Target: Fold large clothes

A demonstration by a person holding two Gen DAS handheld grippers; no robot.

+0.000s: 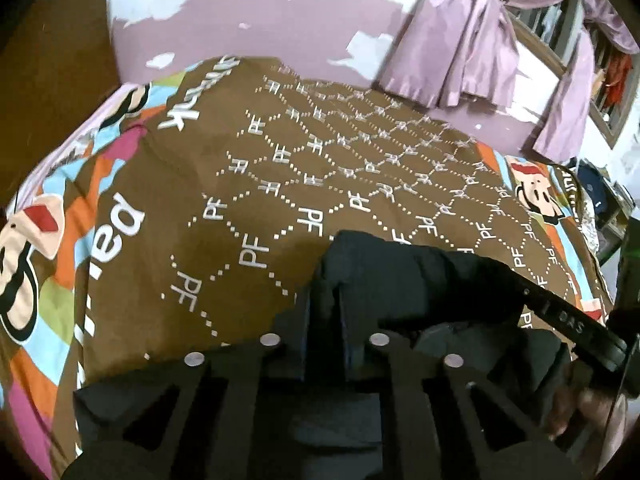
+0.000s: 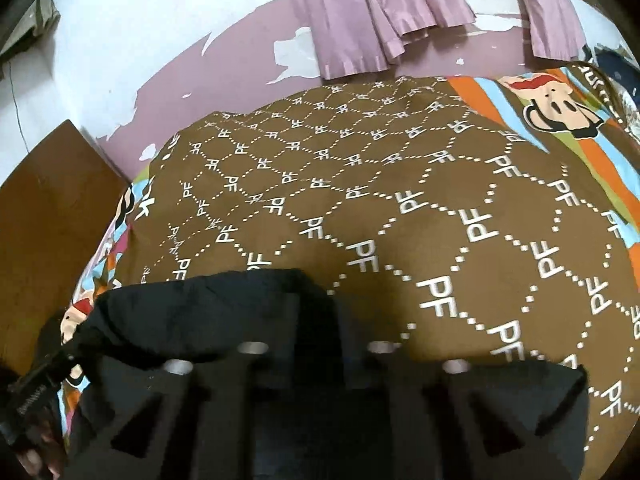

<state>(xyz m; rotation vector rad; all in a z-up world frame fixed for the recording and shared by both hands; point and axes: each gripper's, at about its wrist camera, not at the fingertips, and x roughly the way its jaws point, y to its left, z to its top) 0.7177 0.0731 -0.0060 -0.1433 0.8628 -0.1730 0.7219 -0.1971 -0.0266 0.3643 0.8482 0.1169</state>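
A: What carries everything?

B: A bed, covered by a brown bedspread with white dotted diamonds and "PF" letters, stretching ahead of each claw to the far wall.

A: And its edges?

B: Striped in orange, blue and green, with cartoon monkey faces to either side of the claws.

A: Anything lying on it?

B: A black garment, bunched directly at the left claw and at the right claw, on the bed's near part.

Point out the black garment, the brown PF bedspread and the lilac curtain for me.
black garment (image 2: 224, 304): right wrist view, bunched edge left of the fingers.
brown PF bedspread (image 2: 400, 168): right wrist view, bare patterned middle.
lilac curtain (image 1: 456, 44): left wrist view, hanging folds.
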